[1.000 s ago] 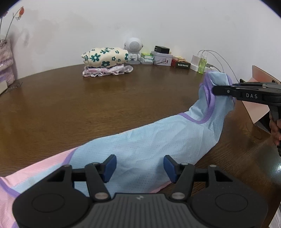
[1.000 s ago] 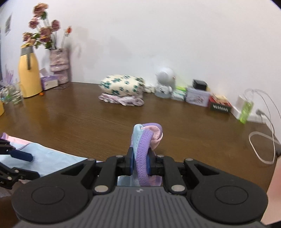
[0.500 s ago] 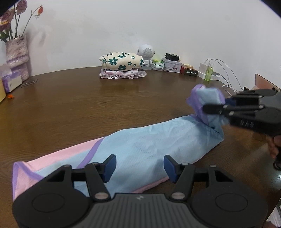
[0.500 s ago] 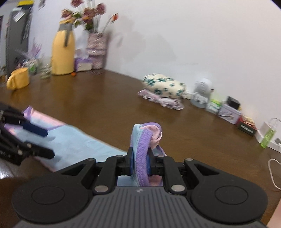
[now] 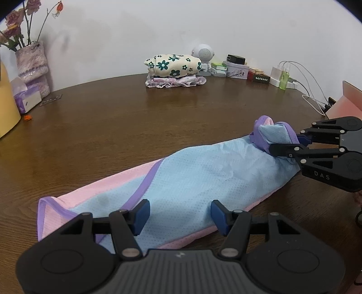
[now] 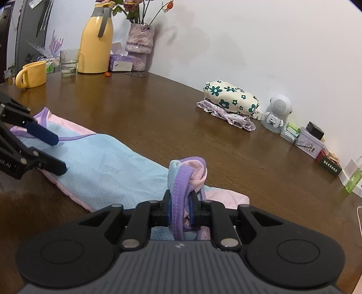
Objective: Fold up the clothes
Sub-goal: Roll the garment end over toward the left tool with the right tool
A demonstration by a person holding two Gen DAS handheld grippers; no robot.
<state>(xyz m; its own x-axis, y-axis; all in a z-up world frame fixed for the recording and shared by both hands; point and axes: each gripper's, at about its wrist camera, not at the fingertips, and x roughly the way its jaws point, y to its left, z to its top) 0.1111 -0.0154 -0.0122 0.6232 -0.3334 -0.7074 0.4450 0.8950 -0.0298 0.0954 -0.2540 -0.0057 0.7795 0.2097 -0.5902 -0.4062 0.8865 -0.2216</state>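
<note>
Standing in the vase [image 6: 140, 39], flowers [image 5: 13, 20]; right jaws pinching garment [image 5: 192, 181], left jaws parted, empty.

Both wrist cameras are looking low and close across the table [image 5: 113, 126], sharing the folded pile [image 5: 173, 70] [image 6: 230, 99] upper centre.

Home setting, living or dining area. Brown wooden bench [image 6: 158, 108] against a plain white wall [image 6: 260, 45]. Domestic clutter along the back: yellow thermos jug [image 6: 96, 43], yellow mug [image 6: 32, 74], drinking glass [image 6: 69, 63], knitted-cover vase with dried flowers [image 6: 140, 38], tissue pack [image 6: 120, 62]. Folded floral clothes stack [image 5: 173, 70], small white robot-shaped speaker [image 5: 202, 57], tin box [image 5: 237, 70], charger plugs with cables [image 5: 285, 75]. Mesh garment [image 5: 203, 176] spread on the bench.
</note>
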